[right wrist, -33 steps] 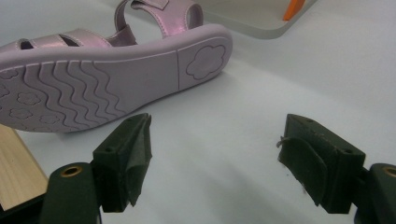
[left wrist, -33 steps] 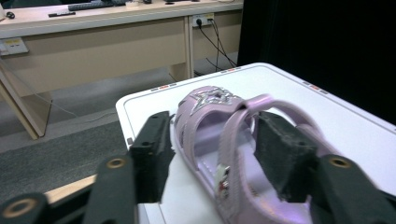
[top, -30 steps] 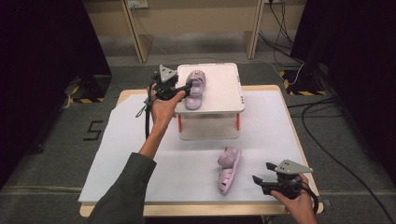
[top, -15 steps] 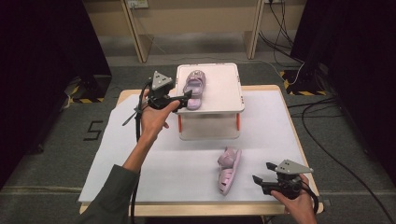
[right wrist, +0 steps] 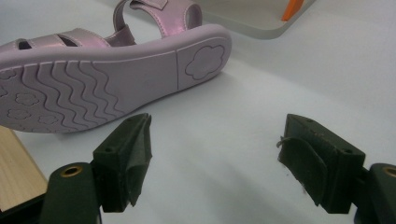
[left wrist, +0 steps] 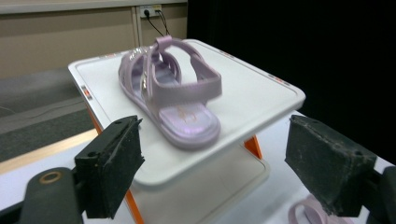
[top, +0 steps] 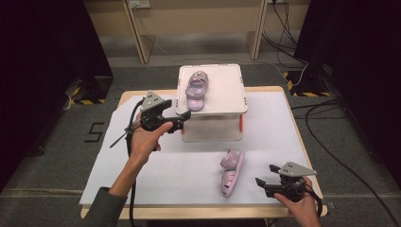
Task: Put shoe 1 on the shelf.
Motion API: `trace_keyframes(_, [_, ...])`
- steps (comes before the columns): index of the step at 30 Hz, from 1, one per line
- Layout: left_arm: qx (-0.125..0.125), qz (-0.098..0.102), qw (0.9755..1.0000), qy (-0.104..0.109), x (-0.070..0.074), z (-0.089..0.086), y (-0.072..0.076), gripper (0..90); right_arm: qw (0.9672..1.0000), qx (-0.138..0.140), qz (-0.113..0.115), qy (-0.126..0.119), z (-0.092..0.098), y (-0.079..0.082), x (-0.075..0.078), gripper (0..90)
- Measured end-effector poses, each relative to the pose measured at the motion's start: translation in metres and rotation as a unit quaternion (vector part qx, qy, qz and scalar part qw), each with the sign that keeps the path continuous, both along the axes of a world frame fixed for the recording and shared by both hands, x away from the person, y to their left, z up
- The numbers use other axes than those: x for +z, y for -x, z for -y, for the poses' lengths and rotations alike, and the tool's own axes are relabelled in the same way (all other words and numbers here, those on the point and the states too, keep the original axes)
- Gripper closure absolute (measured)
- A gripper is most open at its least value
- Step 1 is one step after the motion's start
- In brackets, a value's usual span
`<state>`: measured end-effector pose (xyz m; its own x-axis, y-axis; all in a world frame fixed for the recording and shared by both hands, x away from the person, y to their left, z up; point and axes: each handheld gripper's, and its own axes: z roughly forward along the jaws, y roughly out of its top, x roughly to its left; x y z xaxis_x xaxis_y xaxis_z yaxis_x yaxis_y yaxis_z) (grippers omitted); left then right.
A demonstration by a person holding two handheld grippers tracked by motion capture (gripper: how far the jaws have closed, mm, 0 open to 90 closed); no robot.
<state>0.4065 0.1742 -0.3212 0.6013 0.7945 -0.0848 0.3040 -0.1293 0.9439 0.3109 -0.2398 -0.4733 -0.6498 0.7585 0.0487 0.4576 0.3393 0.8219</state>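
Left gripper point(top: 185, 121): held in the person's left hand point(top: 146, 139) just off the left front corner of the raised tray; its jaws have just been opening and stand wide apart with nothing between them.
Left gripper view: both black pads point(left wrist: 112, 170) frame the near edge of the tray, clear of the sandal on it.
Sandal on the tray point(top: 196, 88): a lilac child's sandal, upright on its sole, lying lengthwise on the left half of the tray; the heel end with its back strap faces the person, just inside the tray's front rim.
Raised tray point(top: 226, 90): a white square platform with rounded corners on orange legs point(top: 240, 123), standing at the far middle of the worktop.
Second sandal point(top: 231, 172): the matching lilac sandal, tipped on its side on the white sheet in front of the tray; its wavy, flower-stamped sole point(right wrist: 93, 88) is turned toward the right gripper.
Right gripper point(top: 261, 183): held in the right hand point(top: 300, 208) near the front right corner of the worktop, jaws spread and empty, close beside the second sandal but not touching it.
Worktop point(top: 293, 101): a wooden top covered by a white sheet.
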Motion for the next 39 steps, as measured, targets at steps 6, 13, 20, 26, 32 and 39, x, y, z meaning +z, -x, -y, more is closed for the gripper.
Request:
trace_keyframes(6, [-0.008,-0.010,0.9999,0.000,-0.017,-0.009,0.015,17.8,1.0000,0.001,0.002,0.000,0.000,0.000,0.000,25.2])
trace_keyframes(13, [-0.009,-0.009,0.9999,0.002,-0.036,-0.017,0.031,17.6,1.0000,0.000,0.000,0.001,-0.001,0.000,0.000,25.2])
trace_keyframes(20, [-0.010,0.000,0.9999,-0.005,-0.052,-0.025,0.044,17.6,1.0000,-0.001,-0.001,0.001,-0.001,0.000,0.000,25.2])
trace_keyframes(26, [-0.014,0.001,0.9999,-0.008,-0.069,-0.031,0.056,17.5,1.0000,-0.001,-0.001,0.000,-0.001,0.000,0.000,25.2])
trace_keyframes(32, [-0.017,-0.011,0.9998,-0.008,-0.091,-0.038,0.067,17.3,1.0000,-0.002,0.000,0.000,-0.001,0.000,0.000,25.2])
trace_keyframes(39, [-0.027,-0.018,0.9994,-0.013,-0.112,-0.043,0.079,17.1,1.0000,-0.002,-0.001,0.000,-0.001,0.000,0.000,25.2])
